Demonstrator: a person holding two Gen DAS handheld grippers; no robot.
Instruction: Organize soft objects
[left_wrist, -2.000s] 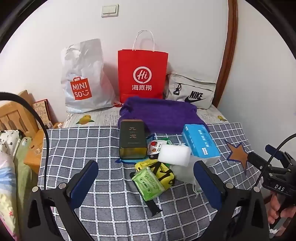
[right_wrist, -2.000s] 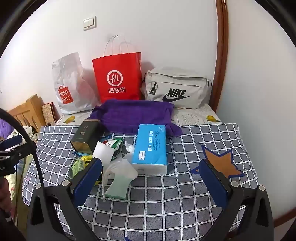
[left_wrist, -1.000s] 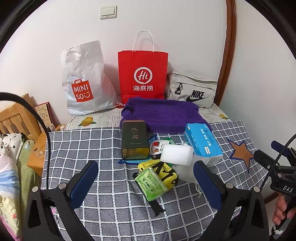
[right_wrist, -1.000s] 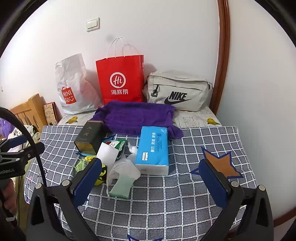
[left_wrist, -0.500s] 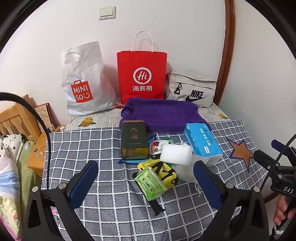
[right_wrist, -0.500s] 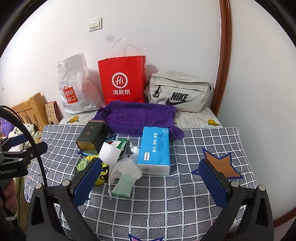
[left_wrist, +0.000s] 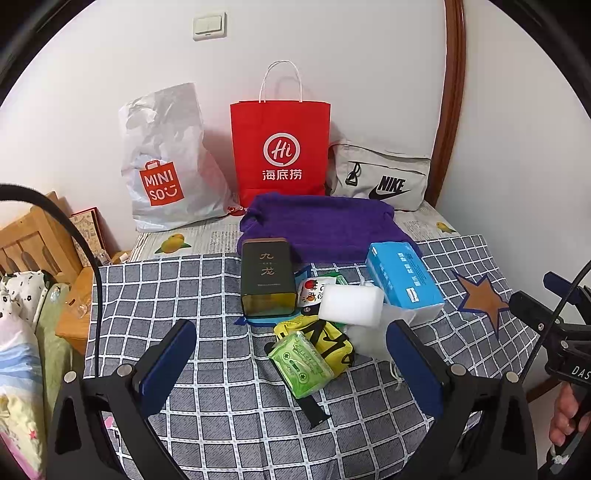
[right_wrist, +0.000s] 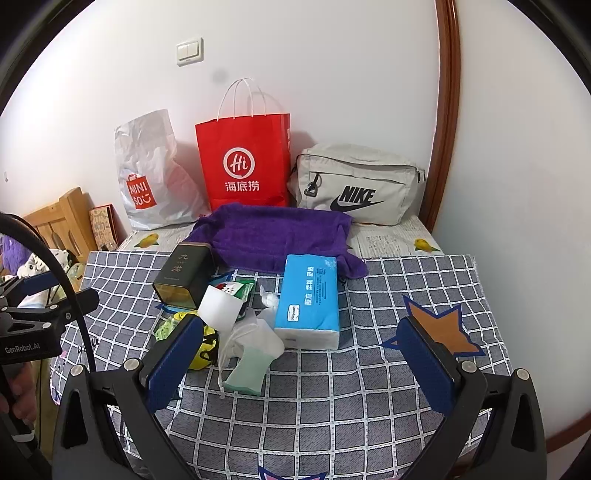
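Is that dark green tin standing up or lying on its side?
Lying on its side. The dark green tin rests lengthwise on the checked cloth, its printed face turned upward, in front of the purple towel.

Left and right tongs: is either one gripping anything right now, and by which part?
Nothing is held. The left tongs and the right tongs both stand wide open above the checkered cloth, short of the pile.

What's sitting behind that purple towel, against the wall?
Behind the purple towel stand a Miniso plastic bag, a red paper bag and a grey Nike bag. What the bags hold cannot be seen.
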